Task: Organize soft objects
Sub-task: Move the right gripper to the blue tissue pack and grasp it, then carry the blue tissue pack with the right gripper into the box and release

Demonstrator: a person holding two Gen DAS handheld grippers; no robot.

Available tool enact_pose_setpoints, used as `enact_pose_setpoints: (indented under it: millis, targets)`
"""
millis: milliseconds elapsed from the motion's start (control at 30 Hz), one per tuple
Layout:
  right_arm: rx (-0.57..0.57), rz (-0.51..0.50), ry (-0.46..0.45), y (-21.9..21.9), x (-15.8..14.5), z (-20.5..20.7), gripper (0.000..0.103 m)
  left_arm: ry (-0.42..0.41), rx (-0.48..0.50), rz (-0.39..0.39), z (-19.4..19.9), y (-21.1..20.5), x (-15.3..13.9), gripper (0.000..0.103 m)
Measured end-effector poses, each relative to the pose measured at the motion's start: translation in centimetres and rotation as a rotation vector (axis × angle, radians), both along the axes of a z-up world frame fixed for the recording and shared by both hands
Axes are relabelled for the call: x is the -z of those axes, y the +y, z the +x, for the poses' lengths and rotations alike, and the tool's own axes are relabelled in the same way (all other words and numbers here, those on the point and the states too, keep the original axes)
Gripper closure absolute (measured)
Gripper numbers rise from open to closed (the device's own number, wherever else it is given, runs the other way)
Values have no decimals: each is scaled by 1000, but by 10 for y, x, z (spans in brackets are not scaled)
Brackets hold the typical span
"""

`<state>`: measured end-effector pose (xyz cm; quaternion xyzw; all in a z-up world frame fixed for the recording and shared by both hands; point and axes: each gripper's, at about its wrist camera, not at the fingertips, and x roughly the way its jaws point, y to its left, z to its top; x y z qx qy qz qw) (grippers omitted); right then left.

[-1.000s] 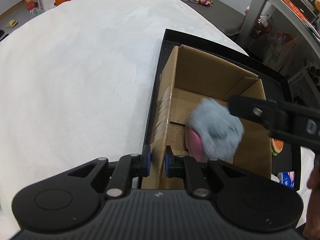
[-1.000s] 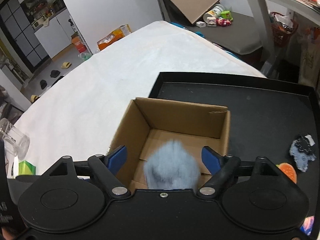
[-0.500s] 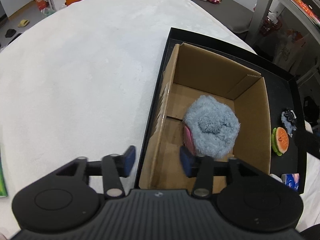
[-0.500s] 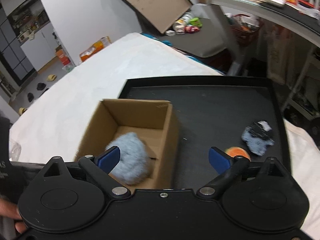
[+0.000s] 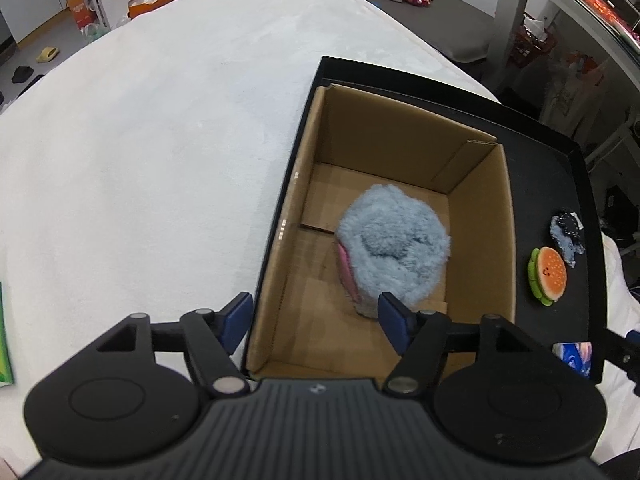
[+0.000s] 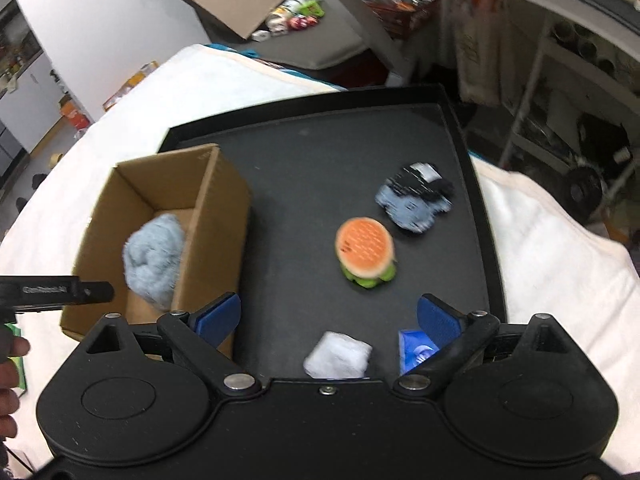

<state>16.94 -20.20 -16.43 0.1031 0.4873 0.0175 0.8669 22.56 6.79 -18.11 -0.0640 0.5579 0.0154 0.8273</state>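
A fluffy grey-blue plush (image 5: 394,246) with a pink side lies inside the open cardboard box (image 5: 480,216) on the black tray (image 5: 560,184); it also shows in the right wrist view (image 6: 154,258). My left gripper (image 5: 316,318) is open, its jaws straddling the box's near left wall. My right gripper (image 6: 330,316) is open and empty above the tray (image 6: 320,160), in front of a burger plush (image 6: 366,252), a dark blue-black plush (image 6: 416,198), a white soft piece (image 6: 338,360) and a blue item (image 6: 418,350).
The tray lies on a white bedspread (image 5: 140,160). The burger plush (image 5: 548,274) and the dark plush (image 5: 568,232) lie right of the box. A green item (image 5: 4,344) sits at the left edge. Shelves and clutter stand beyond the bed.
The grey plush dropped from my right gripper into the box. My left gripper let go of the box wall and opened. My right gripper swung right over the tray.
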Motion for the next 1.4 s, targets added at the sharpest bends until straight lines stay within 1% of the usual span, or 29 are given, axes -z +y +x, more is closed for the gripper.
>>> enact_pose_setpoints:
  millis: [200,433,600,833,1033,1100,1167,1233,1400]
  targets:
    - [45,-5,36,-24,13,-6,11,-18,-21,10,-2,-5,-3,34]
    - [82,-19,84,-44,31,-11,13,-26,-1,69,-4,-18,0,29]
    - [100,-19,122,-54,46,-13,13,-21,8,89,-3,-23,1,28]
    - [92,-13,167,-58,68,-10,13,-20,12,101,-2,-24,5,27]
    - [79,-29,200,-56,86,-5,14,-1,11,100,1,-24,9,27]
    - [68,-49,204,-54,91,-3,15,5,10,100,2,-24,11,27]
    - [62,-64,211,-52,95,-1,18,10,10,99,3,-24,13,27]
    - [62,-71,220,-51,98,0,31,14,7,96,4,-23,14,27]
    - [63,-48,198,-52,93,1,32,17,4,92,5,-23,14,27]
